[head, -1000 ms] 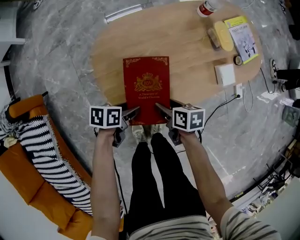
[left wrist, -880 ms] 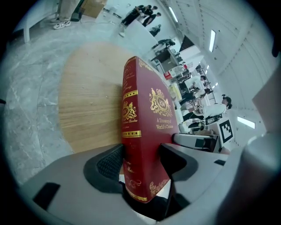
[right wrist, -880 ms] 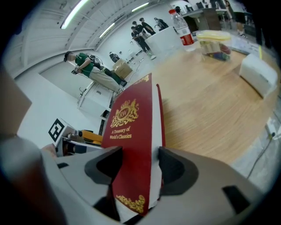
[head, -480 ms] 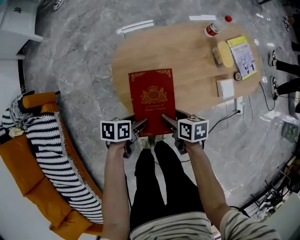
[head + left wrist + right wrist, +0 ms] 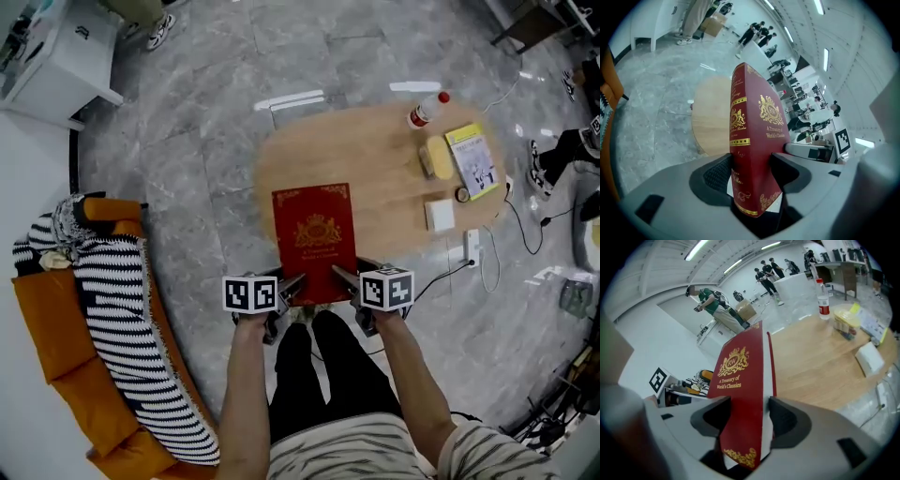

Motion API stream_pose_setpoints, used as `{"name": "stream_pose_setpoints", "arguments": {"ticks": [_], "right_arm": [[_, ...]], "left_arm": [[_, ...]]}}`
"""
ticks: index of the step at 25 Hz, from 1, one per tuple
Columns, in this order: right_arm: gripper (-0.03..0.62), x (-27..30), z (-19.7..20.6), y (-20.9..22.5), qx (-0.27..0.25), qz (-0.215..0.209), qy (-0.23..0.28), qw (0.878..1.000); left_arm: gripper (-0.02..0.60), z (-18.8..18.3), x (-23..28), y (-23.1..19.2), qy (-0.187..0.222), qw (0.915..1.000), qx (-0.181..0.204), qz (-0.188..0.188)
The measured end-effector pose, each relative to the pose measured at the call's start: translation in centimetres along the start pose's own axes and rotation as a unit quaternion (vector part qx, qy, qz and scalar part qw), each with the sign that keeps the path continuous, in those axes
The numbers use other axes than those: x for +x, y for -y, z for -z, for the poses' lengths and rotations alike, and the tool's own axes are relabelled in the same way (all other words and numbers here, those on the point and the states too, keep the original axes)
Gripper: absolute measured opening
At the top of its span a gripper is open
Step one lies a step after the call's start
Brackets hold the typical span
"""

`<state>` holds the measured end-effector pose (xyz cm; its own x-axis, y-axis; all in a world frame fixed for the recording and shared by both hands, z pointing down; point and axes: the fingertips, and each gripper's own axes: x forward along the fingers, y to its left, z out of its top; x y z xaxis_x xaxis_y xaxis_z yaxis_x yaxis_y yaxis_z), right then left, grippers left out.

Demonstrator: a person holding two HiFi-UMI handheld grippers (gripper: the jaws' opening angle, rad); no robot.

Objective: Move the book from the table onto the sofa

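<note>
A red hardcover book [image 5: 315, 239] with gold lettering hangs above the near edge of the oval wooden table [image 5: 375, 155], held by its near corners. My left gripper [image 5: 292, 284] is shut on its left corner and my right gripper [image 5: 342, 275] on its right corner. In the left gripper view the book [image 5: 750, 136] stands on edge between the left gripper's [image 5: 751, 171] pads. In the right gripper view the same book [image 5: 743, 380] fills the right gripper's [image 5: 746, 416] jaws. The orange sofa [image 5: 42, 319] with a striped blanket [image 5: 117, 328] lies at the lower left.
On the table's far right are a bottle [image 5: 424, 110], a yellow booklet [image 5: 472, 159], a yellow pack [image 5: 437, 157] and a white box [image 5: 438, 215]. A power strip [image 5: 472, 246] with cables lies on the marble floor. A white cabinet [image 5: 66, 56] stands at upper left.
Both grippers have risen with the book clamped between them, lifting it off the table. The table and floor now look smaller and farther below, and more of the sofa shows.
</note>
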<state>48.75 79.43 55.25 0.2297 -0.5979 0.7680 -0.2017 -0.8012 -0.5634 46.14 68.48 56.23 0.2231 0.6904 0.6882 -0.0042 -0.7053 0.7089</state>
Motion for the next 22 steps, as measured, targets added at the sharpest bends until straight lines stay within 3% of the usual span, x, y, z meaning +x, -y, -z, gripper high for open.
{"name": "stream_pose_setpoints", "arguments": {"ticks": [6, 22], "right_arm": [[0.27, -3.8, -1.1, -3.4, -0.009, -0.017, 0.001, 1.0], [0.27, -8.5, -2.2, -12.9, -0.114, -0.038, -0.018, 0.993]], "left_arm": [[0.272, -0.1, -4.3, 3.7, 0.041, 0.9991, 0.001, -0.009], [0.272, 1.4, -13.8, 7.1, 0.115, 0.9929, -0.019, -0.023]]}}
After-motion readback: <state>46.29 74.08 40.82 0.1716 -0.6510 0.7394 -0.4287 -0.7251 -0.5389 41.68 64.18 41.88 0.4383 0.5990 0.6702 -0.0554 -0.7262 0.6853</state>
